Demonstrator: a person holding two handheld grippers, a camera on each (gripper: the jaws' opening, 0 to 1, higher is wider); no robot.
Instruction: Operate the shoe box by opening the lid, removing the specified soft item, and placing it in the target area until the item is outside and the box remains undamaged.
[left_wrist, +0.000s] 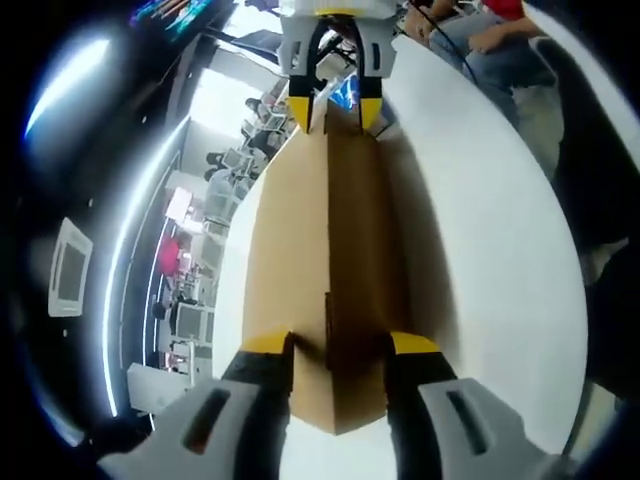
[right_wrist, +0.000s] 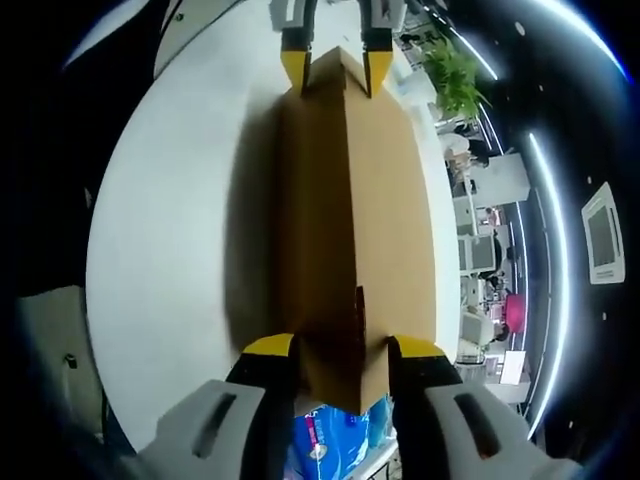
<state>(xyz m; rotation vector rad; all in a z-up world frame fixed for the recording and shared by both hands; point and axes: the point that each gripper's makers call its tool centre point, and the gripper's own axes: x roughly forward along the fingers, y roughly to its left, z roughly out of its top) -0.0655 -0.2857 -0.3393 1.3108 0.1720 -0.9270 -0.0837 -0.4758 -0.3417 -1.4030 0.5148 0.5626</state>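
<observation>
In the left gripper view the left tool (left_wrist: 338, 352) clamps the near end of the cardboard shoe box (left_wrist: 320, 230) lying on the white desk (left_wrist: 480, 250), while in the right gripper view the right tool (right_wrist: 340, 357) grips its opposite end.
</observation>
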